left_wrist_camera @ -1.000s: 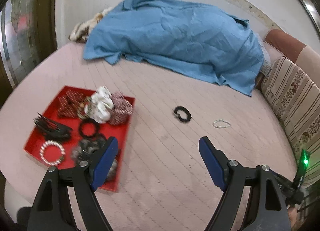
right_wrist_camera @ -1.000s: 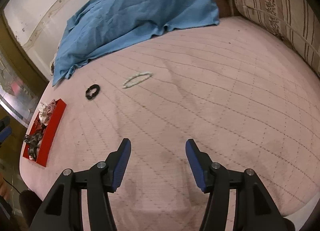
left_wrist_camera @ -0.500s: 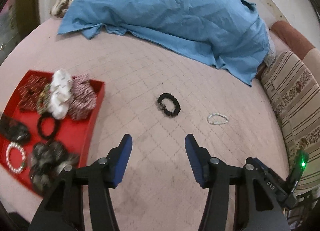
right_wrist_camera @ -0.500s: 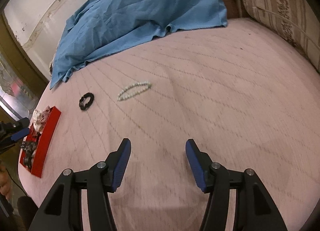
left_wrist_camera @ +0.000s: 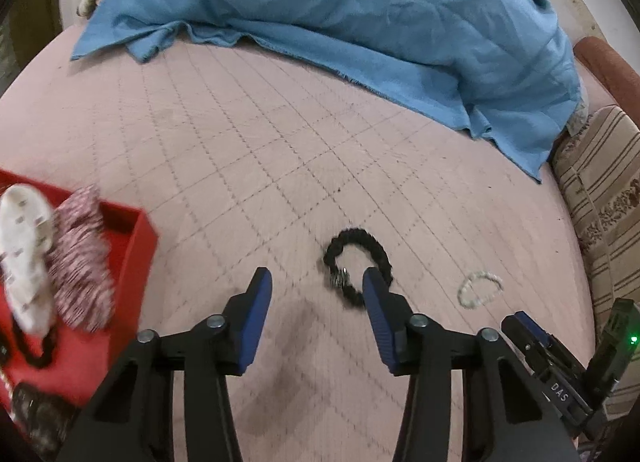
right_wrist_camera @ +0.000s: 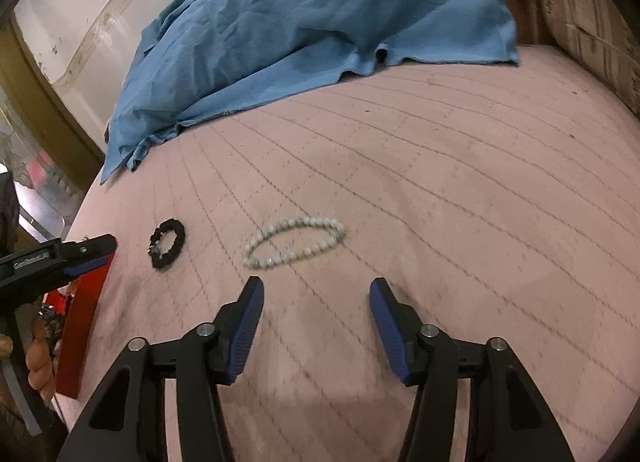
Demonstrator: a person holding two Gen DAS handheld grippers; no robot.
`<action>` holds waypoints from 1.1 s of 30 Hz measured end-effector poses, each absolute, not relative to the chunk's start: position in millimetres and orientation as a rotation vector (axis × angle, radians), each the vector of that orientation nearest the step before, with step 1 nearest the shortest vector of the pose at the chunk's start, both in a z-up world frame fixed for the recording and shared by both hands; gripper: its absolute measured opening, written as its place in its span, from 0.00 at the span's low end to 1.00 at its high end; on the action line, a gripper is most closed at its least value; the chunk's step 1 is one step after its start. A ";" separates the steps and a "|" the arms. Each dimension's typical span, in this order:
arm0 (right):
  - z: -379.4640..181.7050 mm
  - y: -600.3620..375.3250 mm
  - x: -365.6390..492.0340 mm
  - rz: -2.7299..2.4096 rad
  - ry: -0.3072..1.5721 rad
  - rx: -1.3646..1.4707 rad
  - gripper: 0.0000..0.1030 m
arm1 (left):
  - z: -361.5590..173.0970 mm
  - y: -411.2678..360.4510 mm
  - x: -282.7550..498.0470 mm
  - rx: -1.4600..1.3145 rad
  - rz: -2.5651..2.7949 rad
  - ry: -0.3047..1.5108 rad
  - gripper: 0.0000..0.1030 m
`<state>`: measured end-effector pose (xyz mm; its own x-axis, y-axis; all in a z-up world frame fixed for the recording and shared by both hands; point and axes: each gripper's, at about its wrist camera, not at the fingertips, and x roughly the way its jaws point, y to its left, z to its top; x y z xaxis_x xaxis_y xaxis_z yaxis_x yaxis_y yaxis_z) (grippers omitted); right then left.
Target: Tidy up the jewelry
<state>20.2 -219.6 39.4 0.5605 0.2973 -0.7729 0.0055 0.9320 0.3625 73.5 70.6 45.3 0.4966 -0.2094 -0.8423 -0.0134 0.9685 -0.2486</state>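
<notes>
A black hair tie (left_wrist_camera: 357,265) with a small metal charm lies on the pink quilted bed, just past the right fingertip of my left gripper (left_wrist_camera: 318,282); the finger hides part of its near rim. The left jaws are closing with nothing between them. A white bead bracelet (right_wrist_camera: 294,236) lies a little beyond my right gripper (right_wrist_camera: 316,288), whose jaws are closing too, with nothing between them. The bracelet (left_wrist_camera: 479,288) also shows at the right of the left wrist view, and the hair tie (right_wrist_camera: 168,244) at the left of the right wrist view.
A red tray (left_wrist_camera: 138,238) at the left holds scrunchies and bracelets. A blue cloth (left_wrist_camera: 360,21) covers the far part of the bed. Striped cushions (left_wrist_camera: 600,221) line the right side. A person's hand (right_wrist_camera: 38,362) holds the left gripper (right_wrist_camera: 94,252) by the tray (right_wrist_camera: 82,326).
Both grippers have moved forward and down toward the bed. The left one swung right, away from the tray, to the black hair tie, and its jaws narrowed. The bead bracelet is now near the right gripper.
</notes>
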 end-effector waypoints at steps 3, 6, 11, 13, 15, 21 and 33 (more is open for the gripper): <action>35.7 -216.6 32.0 0.178 0.964 0.349 0.54 | 34.3 65.4 87.0 -0.204 -0.120 1.056 0.43; 34.5 -217.0 40.4 0.174 0.958 0.359 0.54 | 26.1 58.9 95.0 -0.161 -0.120 1.059 0.43; 29.5 -216.2 51.4 0.150 0.957 0.345 0.49 | 16.9 49.6 102.3 -0.100 -0.111 1.051 0.43; 28.4 -212.5 54.8 0.149 0.962 0.320 0.49 | 15.9 46.5 103.8 -0.078 -0.107 1.044 0.43; 27.2 -207.8 57.4 0.147 0.967 0.287 0.49 | 14.4 44.6 105.6 -0.070 -0.099 1.033 0.43; 26.3 -198.7 59.8 0.138 0.967 0.214 0.35 | 11.1 32.9 104.6 -0.012 -0.069 1.017 0.43; 39.3 -211.1 46.8 0.222 0.919 0.355 0.07 | 34.8 22.9 51.7 -0.116 -0.172 1.061 0.05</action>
